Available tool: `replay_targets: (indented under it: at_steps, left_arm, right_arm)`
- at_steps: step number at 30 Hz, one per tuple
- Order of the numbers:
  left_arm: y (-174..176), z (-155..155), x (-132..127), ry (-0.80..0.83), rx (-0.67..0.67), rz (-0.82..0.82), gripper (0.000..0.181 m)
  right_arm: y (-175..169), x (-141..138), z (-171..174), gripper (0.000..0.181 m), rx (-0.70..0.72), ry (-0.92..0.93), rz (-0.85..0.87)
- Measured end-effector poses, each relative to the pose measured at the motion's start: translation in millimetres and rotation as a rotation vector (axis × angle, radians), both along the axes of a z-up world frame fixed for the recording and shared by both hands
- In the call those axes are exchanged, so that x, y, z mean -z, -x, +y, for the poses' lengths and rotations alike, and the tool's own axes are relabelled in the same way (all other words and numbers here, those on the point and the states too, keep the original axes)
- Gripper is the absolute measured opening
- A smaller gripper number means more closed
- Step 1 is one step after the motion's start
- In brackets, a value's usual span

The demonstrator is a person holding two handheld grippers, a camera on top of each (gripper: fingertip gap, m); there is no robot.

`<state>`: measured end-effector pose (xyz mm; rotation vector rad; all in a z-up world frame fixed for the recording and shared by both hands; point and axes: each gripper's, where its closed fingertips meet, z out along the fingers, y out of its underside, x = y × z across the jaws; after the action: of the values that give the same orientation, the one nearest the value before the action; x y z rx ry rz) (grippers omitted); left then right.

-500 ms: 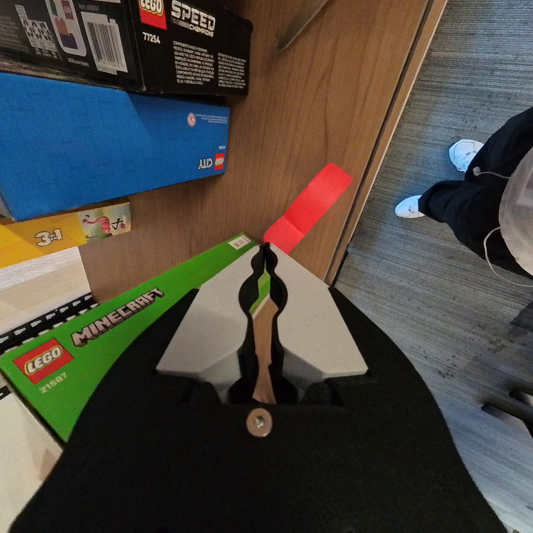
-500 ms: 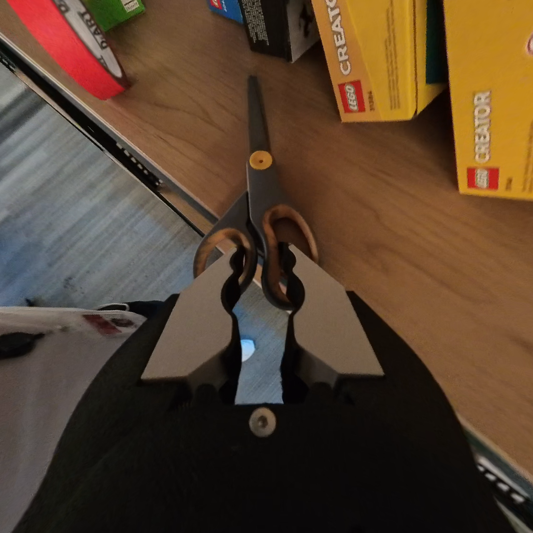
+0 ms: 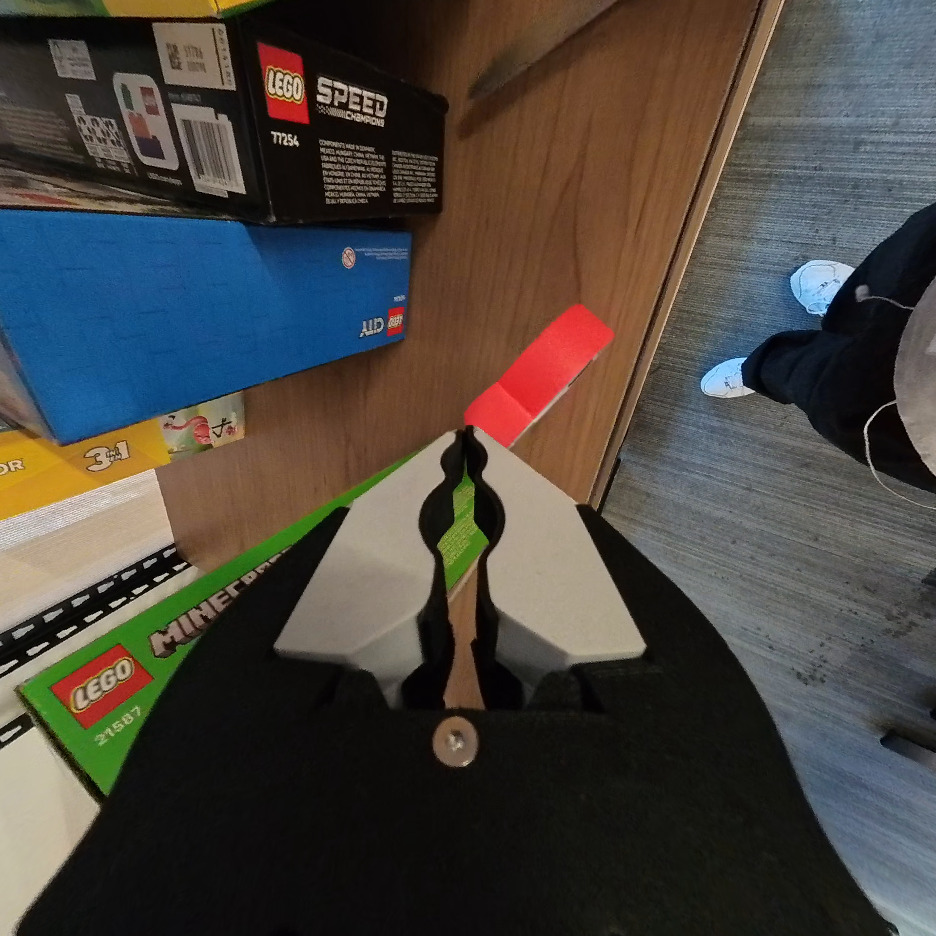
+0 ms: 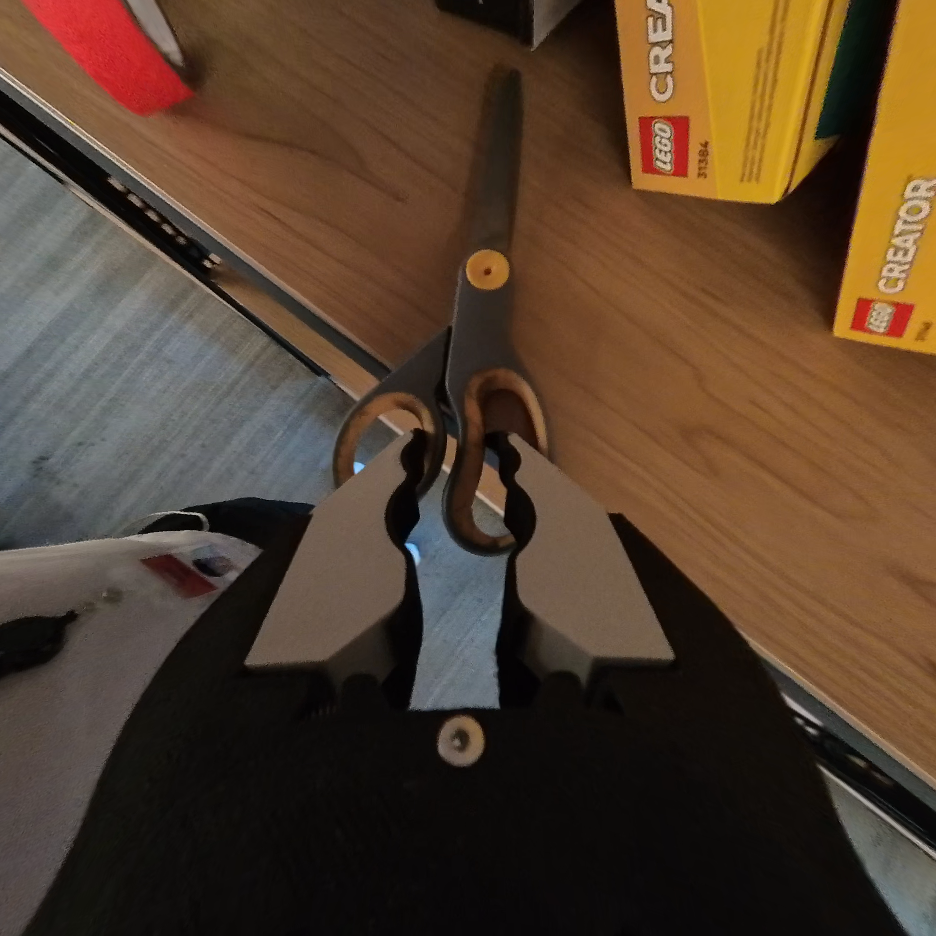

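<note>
My right gripper [image 4: 461, 440] is shut on the two handle loops of grey scissors [image 4: 481, 314] with orange-lined handles and an orange pivot. The blade points away over the wooden table [image 4: 658, 456], and the handles hang past the table's edge. The blade tip shows blurred at the top of the left wrist view [image 3: 527, 66]. My left gripper [image 3: 466, 433] is shut with nothing visible between its tips. It is above a green box [image 3: 152, 673], and its tips sit just before a red tape roll [image 3: 547, 369] near the table edge. The tape roll also shows in the right wrist view [image 4: 126, 55].
Boxes line the table: black [image 3: 304, 126], blue [image 3: 192, 314], yellow [image 3: 101, 461] and two more yellow ones [image 4: 719, 101] [image 4: 901, 228]. Grey carpet [image 3: 759, 557] lies beyond the table edge [image 3: 673, 283]. A person in dark trousers and white shoes [image 3: 724, 377] stands there. Left tips to right tips: about 25 cm.
My right gripper has carried the scissors a little farther over the table towards the yellow boxes. My left gripper has shifted slightly, with more of the green box beneath it.
</note>
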<state>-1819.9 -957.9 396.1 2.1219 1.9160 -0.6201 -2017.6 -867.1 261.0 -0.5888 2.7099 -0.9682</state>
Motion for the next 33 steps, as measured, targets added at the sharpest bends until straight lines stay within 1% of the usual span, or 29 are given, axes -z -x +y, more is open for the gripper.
replay_targets:
  at_steps: [2, 9, 12, 14, 19, 22, 25, 27, 28, 30, 31, 33]
  left_arm:
    - [0.7, -0.7, -0.3, -0.001, 0.001, 0.007, 0.0]
    - [1.3, -9.4, 0.2, 0.008, 0.0, -0.006, 0.0]
    - [0.9, -13.4, -0.4, 0.002, -0.008, -0.019, 0.0]
    - [-0.1, -15.8, -0.3, 0.004, -0.01, -0.034, 0.0]
    - [-0.2, -17.6, 0.0, 0.004, -0.009, -0.044, 0.0]
    - [0.4, -15.6, 0.9, 0.007, 0.001, -0.044, 0.0]
    - [-0.2, -14.1, 2.1, 0.01, 0.006, -0.047, 0.0]
    - [-1.7, -13.8, 2.4, 0.011, 0.006, -0.048, 0.0]
    - [-2.5, -13.8, 2.4, 0.011, 0.005, -0.047, 0.0]
    - [-4.2, -13.4, 2.9, 0.007, 0.003, -0.045, 0.0]
    - [-5.1, -13.5, 3.2, 0.008, 0.002, -0.045, 0.0]
    - [-6.1, -13.2, 4.1, 0.007, 0.0, -0.043, 0.0]
  right_arm:
    - [-1.9, 0.9, -2.3, 0.028, -0.003, 0.022, 0.049]
    - [-5.3, 3.7, -8.8, 0.033, -0.017, 0.047, 0.121]
    - [-10.4, 6.2, -9.2, 0.045, -0.053, 0.081, 0.175]
    - [-11.0, 7.1, -9.6, 0.047, -0.058, 0.091, 0.205]
    - [-15.9, 8.3, -21.4, 0.048, -0.069, 0.176, 0.208]
    - [-26.6, 7.1, -27.5, 0.049, -0.1, 0.25, 0.123]
    - [-31.1, 5.1, -29.0, 0.048, -0.094, 0.285, 0.042]
    - [-35.3, 2.7, -27.0, 0.035, -0.082, 0.292, -0.042]
    - [-42.1, -2.9, -24.1, 0.022, -0.086, 0.296, -0.124]
    - [-48.6, -7.4, -21.5, 0.022, -0.041, 0.25, -0.286]
    - [-53.0, -11.6, -20.0, 0.022, -0.026, 0.213, -0.399]
    - [-63.1, -22.5, -16.2, 0.022, -0.004, 0.075, -0.705]
